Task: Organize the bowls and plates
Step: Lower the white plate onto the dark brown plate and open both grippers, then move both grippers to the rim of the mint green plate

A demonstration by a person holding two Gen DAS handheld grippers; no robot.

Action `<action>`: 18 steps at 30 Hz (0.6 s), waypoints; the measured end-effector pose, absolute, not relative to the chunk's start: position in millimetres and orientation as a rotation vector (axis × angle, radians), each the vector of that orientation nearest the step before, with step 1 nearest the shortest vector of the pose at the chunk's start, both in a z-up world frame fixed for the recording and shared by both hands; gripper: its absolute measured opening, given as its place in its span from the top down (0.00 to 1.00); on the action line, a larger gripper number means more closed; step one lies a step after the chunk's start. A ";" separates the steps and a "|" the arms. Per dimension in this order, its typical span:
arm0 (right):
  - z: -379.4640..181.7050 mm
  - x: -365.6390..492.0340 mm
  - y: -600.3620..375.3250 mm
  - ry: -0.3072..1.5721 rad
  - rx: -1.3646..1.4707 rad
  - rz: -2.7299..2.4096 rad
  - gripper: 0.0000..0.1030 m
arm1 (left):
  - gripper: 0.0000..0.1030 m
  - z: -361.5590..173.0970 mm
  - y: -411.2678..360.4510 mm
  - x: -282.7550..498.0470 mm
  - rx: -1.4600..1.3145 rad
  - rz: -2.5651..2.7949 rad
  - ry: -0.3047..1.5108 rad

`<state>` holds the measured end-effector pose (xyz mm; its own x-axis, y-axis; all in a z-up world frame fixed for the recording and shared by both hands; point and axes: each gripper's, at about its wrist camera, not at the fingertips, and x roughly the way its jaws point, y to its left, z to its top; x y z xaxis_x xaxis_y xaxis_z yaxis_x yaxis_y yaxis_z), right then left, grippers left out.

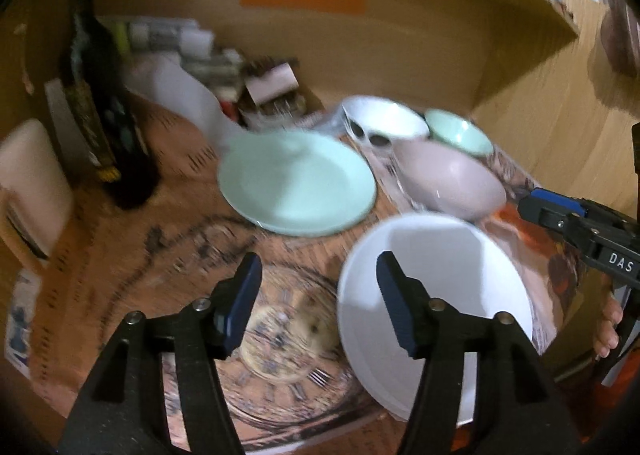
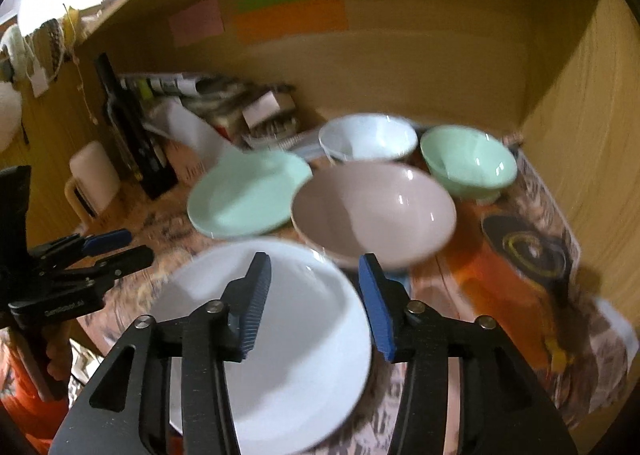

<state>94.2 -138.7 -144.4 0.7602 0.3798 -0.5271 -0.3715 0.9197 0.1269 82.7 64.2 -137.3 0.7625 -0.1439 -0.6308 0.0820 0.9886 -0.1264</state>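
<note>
A white plate (image 1: 452, 283) (image 2: 288, 339) lies at the near edge of the patterned mat. Behind it lie a mint plate (image 1: 296, 183) (image 2: 244, 191), a pink bowl (image 1: 452, 179) (image 2: 376, 211), a white bowl (image 1: 384, 117) (image 2: 366, 137) and a mint bowl (image 1: 460, 131) (image 2: 468, 163). My left gripper (image 1: 316, 295) is open and empty, its right finger over the white plate's left rim; it also shows in the right wrist view (image 2: 120, 245). My right gripper (image 2: 314, 307) is open and empty above the white plate's far right rim; it shows in the left wrist view (image 1: 560, 215).
A dark bottle (image 1: 104, 103) (image 2: 132, 127) stands at the left, with a white appliance (image 1: 28, 187) (image 2: 94, 175) beside it. Boxes and papers (image 1: 224, 67) are piled at the back. Wooden walls (image 2: 580, 135) close the back and right.
</note>
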 end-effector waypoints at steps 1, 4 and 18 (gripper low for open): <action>-140.4 97.0 -136.9 0.568 0.018 0.416 0.55 | 0.38 -132.7 67.3 82.6 -0.095 -0.112 0.676; -129.1 105.6 -130.7 0.543 0.019 0.431 0.50 | 0.31 -117.8 80.5 80.3 -0.105 -0.074 0.615; -110.7 168.8 -77.1 0.561 -0.085 0.445 0.49 | 0.16 -112.2 118.8 128.5 -0.113 0.015 0.604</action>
